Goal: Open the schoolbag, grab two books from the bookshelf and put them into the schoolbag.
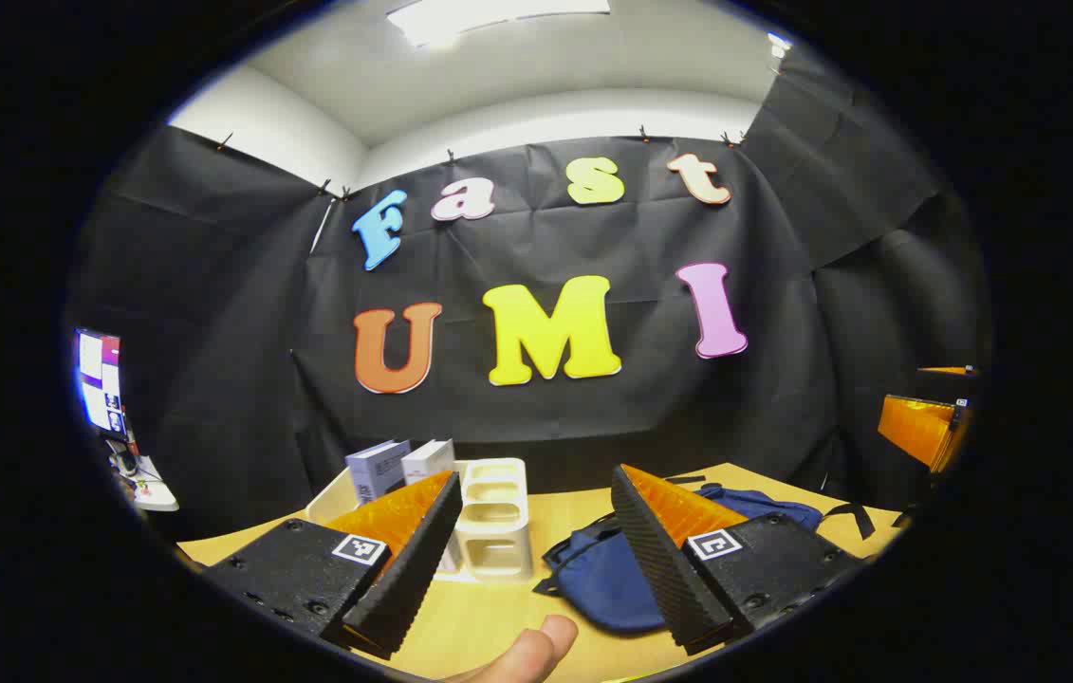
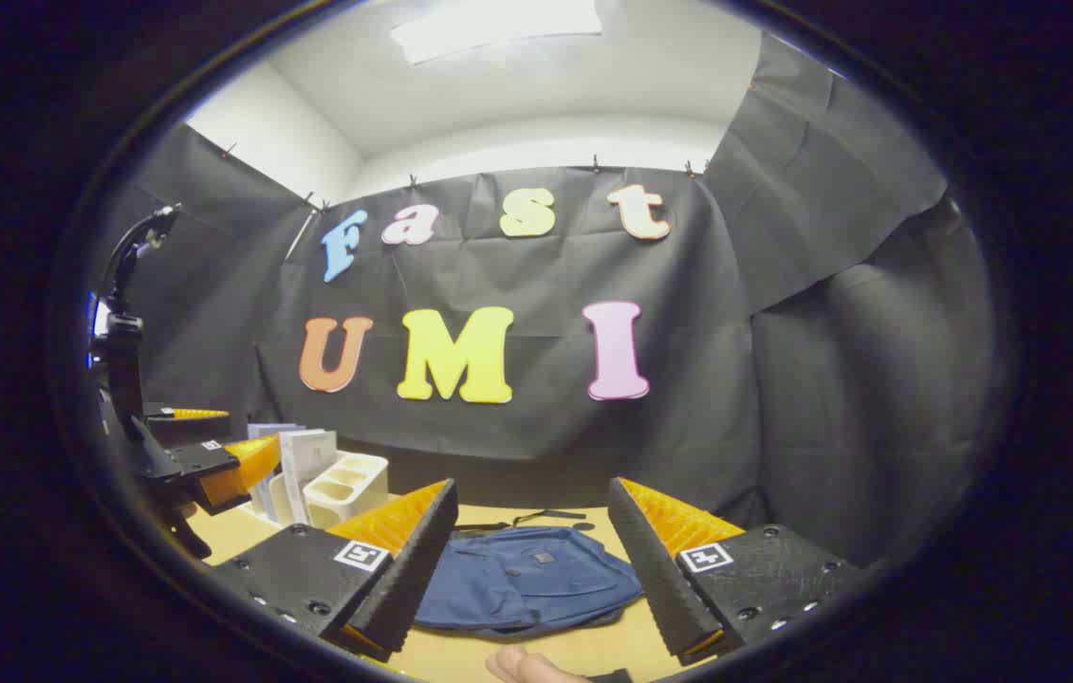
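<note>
Nothing looks started: both the left hand-held gripper [image 1: 536, 560] and right hand-held gripper [image 2: 531, 564] hover spread and empty, the blue schoolbag [image 2: 527, 579] lies flat on the counter [image 1: 498, 617], apparently zipped, and the books [image 1: 398, 470] stand in the bookshelf [image 1: 493, 517].

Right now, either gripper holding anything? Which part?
Nothing held. Left gripper and right gripper are both open and empty; the schoolbag lies flat on the table.

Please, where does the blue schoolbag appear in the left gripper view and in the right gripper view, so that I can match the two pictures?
Left gripper view: the schoolbag lies on the table, low and right of centre, partly behind one finger.
Right gripper view: the schoolbag lies flat at bottom centre, between the two fingers.
Shared landmark: the white bookshelf stands to the left of the bag in both.
</note>
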Tool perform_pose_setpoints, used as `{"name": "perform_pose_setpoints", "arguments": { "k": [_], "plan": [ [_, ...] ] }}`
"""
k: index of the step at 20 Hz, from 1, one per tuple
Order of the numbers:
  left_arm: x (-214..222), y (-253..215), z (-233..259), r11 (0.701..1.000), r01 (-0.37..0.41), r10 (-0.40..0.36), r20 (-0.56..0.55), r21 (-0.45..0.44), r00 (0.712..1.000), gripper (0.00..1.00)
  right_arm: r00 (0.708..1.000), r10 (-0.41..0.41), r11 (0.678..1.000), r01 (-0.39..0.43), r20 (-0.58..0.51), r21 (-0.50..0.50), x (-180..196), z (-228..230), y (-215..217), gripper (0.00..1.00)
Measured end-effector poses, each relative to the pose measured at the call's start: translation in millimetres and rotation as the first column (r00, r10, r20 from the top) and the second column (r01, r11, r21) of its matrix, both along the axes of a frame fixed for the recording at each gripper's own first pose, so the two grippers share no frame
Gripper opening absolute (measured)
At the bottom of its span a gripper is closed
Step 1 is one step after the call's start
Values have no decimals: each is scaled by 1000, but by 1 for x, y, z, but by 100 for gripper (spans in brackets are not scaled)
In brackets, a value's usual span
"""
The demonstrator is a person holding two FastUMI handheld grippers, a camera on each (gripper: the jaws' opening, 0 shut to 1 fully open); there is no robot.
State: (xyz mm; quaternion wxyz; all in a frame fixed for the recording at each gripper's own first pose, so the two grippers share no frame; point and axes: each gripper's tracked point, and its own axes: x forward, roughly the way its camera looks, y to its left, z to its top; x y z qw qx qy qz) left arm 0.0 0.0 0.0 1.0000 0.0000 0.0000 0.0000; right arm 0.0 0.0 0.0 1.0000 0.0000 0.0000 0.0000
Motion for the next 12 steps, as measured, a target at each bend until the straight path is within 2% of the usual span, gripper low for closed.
{"name": "perform_pose_setpoints", "arguments": {
  "k": [3, 5, 9, 11, 12],
  "plan": [
    [-26, 30, -1, 999, 44, -45, -37, -22, 998, 99, 1000, -1, 1000, 1, -8, 3, -17, 14, 44, 97],
    [-35, 53, -6, 999, 32, -32, -55, -8, 998, 99, 1000, 23, 1000, -23, 7, 16, -27, 23, 75, 97],
    [-42, 72, -12, 998, 58, -60, -91, -24, 994, 99, 999, -35, 999, 35, 14, 4, -29, 29, 95, 94],
    [-42, 86, -12, 999, 31, -32, -96, -15, 995, 99, 999, -48, 999, 48, -18, -23, -29, 21, 104, 93],
    [-42, 87, -10, 999, 34, -35, -92, -13, 995, 99, 998, -48, 998, 47, -33, -35, -29, 17, 108, 97]
  ]
}}
